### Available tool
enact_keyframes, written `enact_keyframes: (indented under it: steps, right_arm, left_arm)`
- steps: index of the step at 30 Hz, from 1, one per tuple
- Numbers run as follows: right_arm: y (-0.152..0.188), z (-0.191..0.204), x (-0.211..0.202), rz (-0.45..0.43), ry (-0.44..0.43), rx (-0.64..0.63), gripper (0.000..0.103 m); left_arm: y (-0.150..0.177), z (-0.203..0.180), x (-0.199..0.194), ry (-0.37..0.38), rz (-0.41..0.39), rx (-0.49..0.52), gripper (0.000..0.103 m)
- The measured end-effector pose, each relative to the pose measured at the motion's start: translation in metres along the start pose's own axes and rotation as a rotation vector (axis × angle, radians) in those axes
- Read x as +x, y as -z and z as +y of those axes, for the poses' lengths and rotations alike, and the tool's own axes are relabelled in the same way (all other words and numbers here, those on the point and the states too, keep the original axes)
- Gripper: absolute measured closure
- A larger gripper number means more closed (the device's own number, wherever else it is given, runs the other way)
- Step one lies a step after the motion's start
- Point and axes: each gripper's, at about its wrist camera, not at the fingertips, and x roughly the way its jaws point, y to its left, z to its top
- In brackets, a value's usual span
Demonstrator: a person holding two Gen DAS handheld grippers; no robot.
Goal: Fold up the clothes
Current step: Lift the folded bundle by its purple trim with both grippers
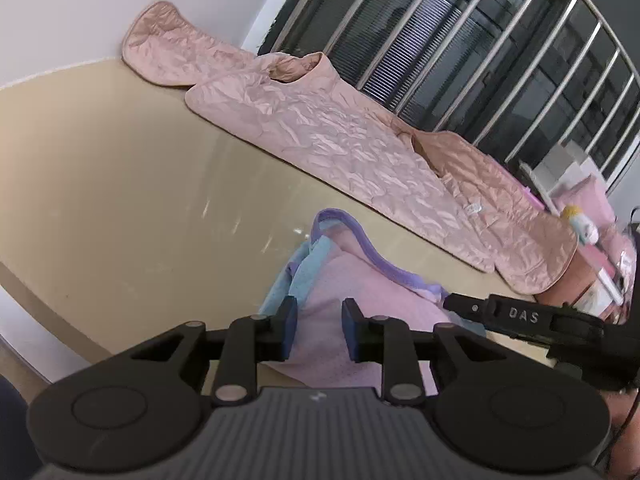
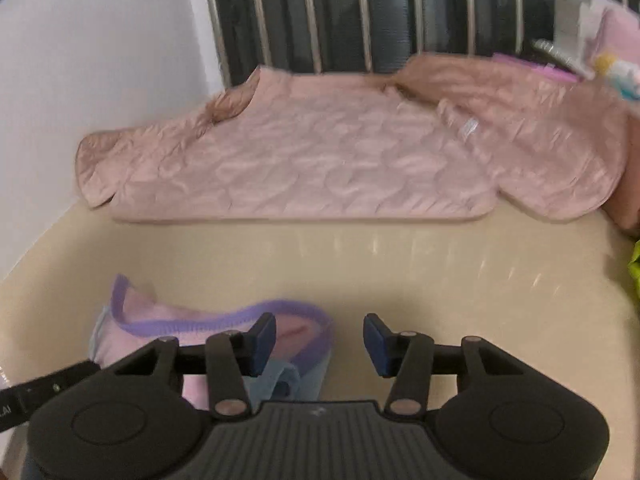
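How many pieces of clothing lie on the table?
2: the pink quilted jacket spread at the far edge, and the small pink garment near the fingers. Others may be hidden.

Ahead of the left claw (image 1: 318, 330), whose black body carries dark blue fingertip pads (image 1: 289, 330), a pale pink garment (image 1: 340, 288) is seen, edged in purple and backed with light blue. Beyond it a glossy beige tabletop (image 1: 120, 184) is shown. Farther ahead, a dusty pink jacket (image 2: 304, 160) is quilted in a wavy, scale-like pattern. Behind it, dark panes are striped by pale window bars (image 1: 472, 52). The right claw (image 2: 320, 344) is coloured alike.
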Motion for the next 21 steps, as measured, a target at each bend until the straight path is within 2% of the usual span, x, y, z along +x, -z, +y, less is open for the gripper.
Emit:
enact_keyframes:
  steps: [2, 3, 5, 6, 7, 8, 9, 11, 13, 14, 15, 16, 17, 18, 21]
  right_arm:
    - [-0.001, 0.001, -0.001, -0.004, 0.016, -0.005, 0.057]
    - [-0.001, 0.001, -0.007, -0.02, 0.009, -0.013, 0.056]
    - [-0.001, 0.004, -0.023, -0.044, -0.061, -0.05, 0.056]
    - [0.001, 0.005, -0.03, -0.047, -0.1, -0.067, 0.057]
    - [0.005, 0.005, -0.033, -0.03, -0.13, -0.077, 0.057]
    - [0.01, 0.006, -0.036, -0.011, -0.158, -0.087, 0.057]
    - [0.012, 0.005, -0.036, -0.003, -0.164, -0.079, 0.057]
    - [0.015, 0.004, -0.033, 0.011, -0.177, -0.054, 0.058]
    - [0.016, 0.005, -0.03, 0.024, -0.186, -0.04, 0.063]
    - [0.017, 0.007, -0.026, 0.031, -0.186, -0.042, 0.069]
    - [0.019, 0.009, -0.024, 0.036, -0.188, -0.041, 0.079]
    - [0.02, 0.01, -0.022, 0.037, -0.19, -0.032, 0.084]
    - [0.021, 0.01, -0.024, 0.027, -0.188, -0.028, 0.097]
    - [0.022, 0.011, -0.026, 0.015, -0.185, -0.024, 0.1]
    - [0.017, 0.012, -0.043, -0.04, -0.188, -0.027, 0.1]
  left_arm:
    - [-0.001, -0.001, 0.0, -0.004, 0.008, 0.0, 0.076]
    - [-0.003, -0.001, 0.0, -0.004, 0.013, -0.002, 0.071]
    - [-0.008, 0.003, -0.002, 0.006, 0.019, -0.018, 0.062]
    - [-0.013, 0.005, -0.003, 0.016, 0.015, -0.016, 0.061]
    - [-0.019, 0.006, -0.001, 0.036, 0.016, -0.005, 0.06]
    - [-0.024, 0.006, 0.002, 0.055, 0.023, 0.008, 0.054]
    - [-0.031, 0.006, 0.009, 0.065, 0.052, 0.029, 0.051]
    - [-0.039, 0.004, 0.023, 0.067, 0.099, 0.072, 0.051]
    - [-0.044, 0.002, 0.035, 0.084, 0.141, 0.112, 0.056]
    - [-0.045, 0.001, 0.039, 0.096, 0.158, 0.13, 0.074]
    - [-0.044, 0.0, 0.041, 0.105, 0.165, 0.141, 0.081]
    - [-0.044, -0.001, 0.04, 0.107, 0.159, 0.144, 0.083]
    - [-0.043, -0.001, 0.037, 0.106, 0.154, 0.14, 0.088]
    - [-0.042, -0.001, 0.032, 0.11, 0.148, 0.129, 0.09]
    - [-0.043, -0.006, 0.013, 0.138, 0.114, 0.118, 0.093]
